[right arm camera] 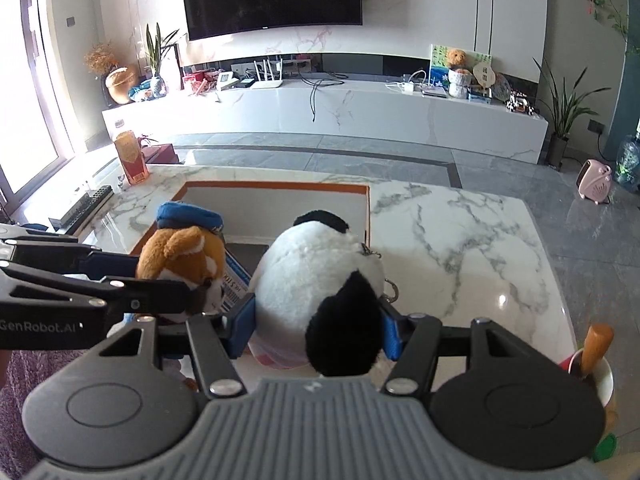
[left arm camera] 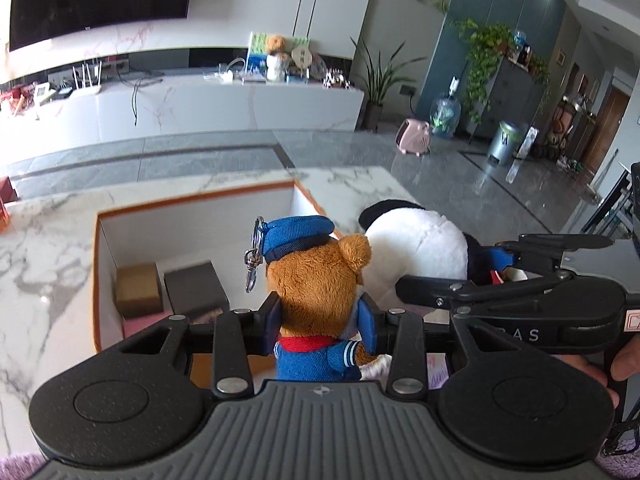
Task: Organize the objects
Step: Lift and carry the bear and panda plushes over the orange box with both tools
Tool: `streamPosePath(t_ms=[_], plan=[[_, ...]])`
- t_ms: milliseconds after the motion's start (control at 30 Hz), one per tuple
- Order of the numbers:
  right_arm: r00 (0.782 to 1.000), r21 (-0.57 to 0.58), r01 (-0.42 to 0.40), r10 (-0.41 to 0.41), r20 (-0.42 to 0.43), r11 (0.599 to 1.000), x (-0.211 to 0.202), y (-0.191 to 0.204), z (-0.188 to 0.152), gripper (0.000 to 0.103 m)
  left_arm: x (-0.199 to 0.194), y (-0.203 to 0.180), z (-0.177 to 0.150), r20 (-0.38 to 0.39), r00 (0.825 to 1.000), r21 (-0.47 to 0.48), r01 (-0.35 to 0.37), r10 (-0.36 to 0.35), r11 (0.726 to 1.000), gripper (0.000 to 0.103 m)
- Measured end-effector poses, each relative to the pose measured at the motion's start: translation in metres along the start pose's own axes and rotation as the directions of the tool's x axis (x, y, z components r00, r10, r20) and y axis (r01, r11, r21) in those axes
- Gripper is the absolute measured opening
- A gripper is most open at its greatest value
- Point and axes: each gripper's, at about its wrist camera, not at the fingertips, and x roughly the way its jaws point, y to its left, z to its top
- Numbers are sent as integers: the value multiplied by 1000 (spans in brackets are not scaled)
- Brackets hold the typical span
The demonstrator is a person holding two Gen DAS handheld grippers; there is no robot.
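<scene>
My left gripper (left arm camera: 320, 326) is shut on a brown teddy bear (left arm camera: 316, 280) with a blue cap, blue sailor suit and a metal key clip. It holds the bear above the near side of a white box with an orange rim (left arm camera: 192, 206). My right gripper (right arm camera: 318, 326) is shut on a white and black plush panda (right arm camera: 320, 276), held over the same box (right arm camera: 280, 186). The bear (right arm camera: 180, 256) and the left gripper show at the left of the right wrist view. The panda (left arm camera: 416, 244) and the right gripper show at the right of the left wrist view.
The box stands on a white marble table (right arm camera: 460, 240) and holds a tan box (left arm camera: 138, 290), a dark grey box (left arm camera: 196, 288) and a pink item. A red-orange carton (right arm camera: 132, 156) and a remote (right arm camera: 80, 206) sit at the table's far left. A cup with a wooden handle (right arm camera: 596, 356) stands at the right.
</scene>
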Motion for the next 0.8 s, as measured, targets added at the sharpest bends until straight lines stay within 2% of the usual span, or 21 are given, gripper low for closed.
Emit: streamPosePath(t_ms=[200, 333, 533, 667, 800], plan=[[999, -33, -32, 33, 29, 999, 5, 6, 34, 63, 3, 12, 27, 60, 998, 4, -29, 29, 1000, 45], [998, -44, -55, 55, 4, 998, 21, 6, 54, 63, 14, 26, 37, 68, 997, -6, -39, 40, 999, 45], [993, -59, -78, 73, -91, 995, 60, 3, 75, 63, 44, 46, 43, 24, 999, -28, -47, 48, 999, 45], [980, -62, -95, 83, -182, 993, 94, -2, 81, 63, 68, 62, 39, -16, 1000, -71, -20, 19, 997, 45], [962, -119, -92, 57, -266, 989, 121, 3, 79, 63, 94, 75, 29, -66, 998, -116, 6, -13, 993, 45]])
